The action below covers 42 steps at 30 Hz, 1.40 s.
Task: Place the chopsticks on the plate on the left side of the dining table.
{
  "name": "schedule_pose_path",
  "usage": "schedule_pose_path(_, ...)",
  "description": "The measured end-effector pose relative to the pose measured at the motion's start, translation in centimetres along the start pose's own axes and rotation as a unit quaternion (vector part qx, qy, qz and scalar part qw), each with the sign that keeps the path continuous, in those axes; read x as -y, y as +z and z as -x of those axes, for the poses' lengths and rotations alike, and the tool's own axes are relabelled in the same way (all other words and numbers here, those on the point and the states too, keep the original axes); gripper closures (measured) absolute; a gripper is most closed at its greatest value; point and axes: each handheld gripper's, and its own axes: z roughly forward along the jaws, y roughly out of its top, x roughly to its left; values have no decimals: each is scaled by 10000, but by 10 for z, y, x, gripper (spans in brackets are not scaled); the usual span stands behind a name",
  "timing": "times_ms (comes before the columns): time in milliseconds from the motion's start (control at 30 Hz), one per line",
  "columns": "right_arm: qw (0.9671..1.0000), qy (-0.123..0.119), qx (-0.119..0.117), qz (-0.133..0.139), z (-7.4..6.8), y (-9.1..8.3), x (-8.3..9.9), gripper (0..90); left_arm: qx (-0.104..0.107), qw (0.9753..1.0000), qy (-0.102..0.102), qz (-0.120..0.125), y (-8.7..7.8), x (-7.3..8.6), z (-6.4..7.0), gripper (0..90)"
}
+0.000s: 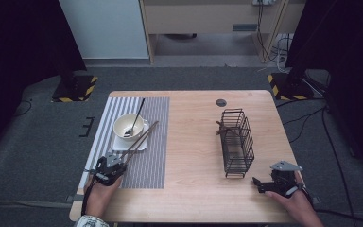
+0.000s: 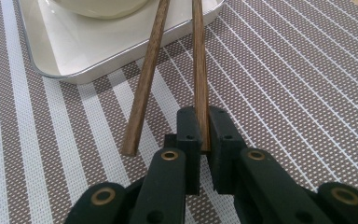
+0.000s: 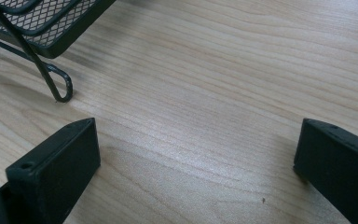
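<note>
One wooden chopstick [image 2: 200, 70] sits pinched between the jaws of my left gripper [image 2: 204, 135], its far end leaning on the rim of the white square plate [image 2: 65, 51]. The second chopstick [image 2: 147, 77] lies loose just beside it, its near end on the striped placemat [image 2: 289, 88]. A cream bowl [image 1: 128, 126] with a black spoon [image 1: 137, 116] in it stands on that plate. Well apart to the right, my right gripper [image 3: 196, 158] rests low over the bare wooden table [image 3: 223, 70] with its jaws spread wide, near the foot of the black wire basket [image 1: 237, 142].
</note>
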Motion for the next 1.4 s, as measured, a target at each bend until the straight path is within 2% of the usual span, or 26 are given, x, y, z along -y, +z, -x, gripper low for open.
schedule_pose_path(233, 10000, 0, 1, 0, 0, 0, 0, 2, -42, 10000, -67, -43, 1, 0, 0, 838)
schedule_pose_path(633, 10000, -3, 3, 3, 0, 0, 0, 2, -42, 10000, -55, -53, 3, 0, 3, 828)
schedule_pose_path(800, 10000, 1, 1, 0, 0, 0, 0, 2, -45, 10000, -54, 9, 2, -1, 3, 786)
schedule_pose_path(1133, 10000, 1, 1, 0, 0, 0, 0, 2, -133, 9990, 40, 426, -4, -5, 6, 695)
schedule_pose_path(1267, 10000, 0, 1, 1, 0, 0, 0, 2, -248, 9974, 124, 667, -7, -6, 6, 647)
schedule_pose_path(1400, 10000, -1, 1, 1, 0, 0, 0, 2, -362, 9958, 145, 825, -10, -7, 5, 554)
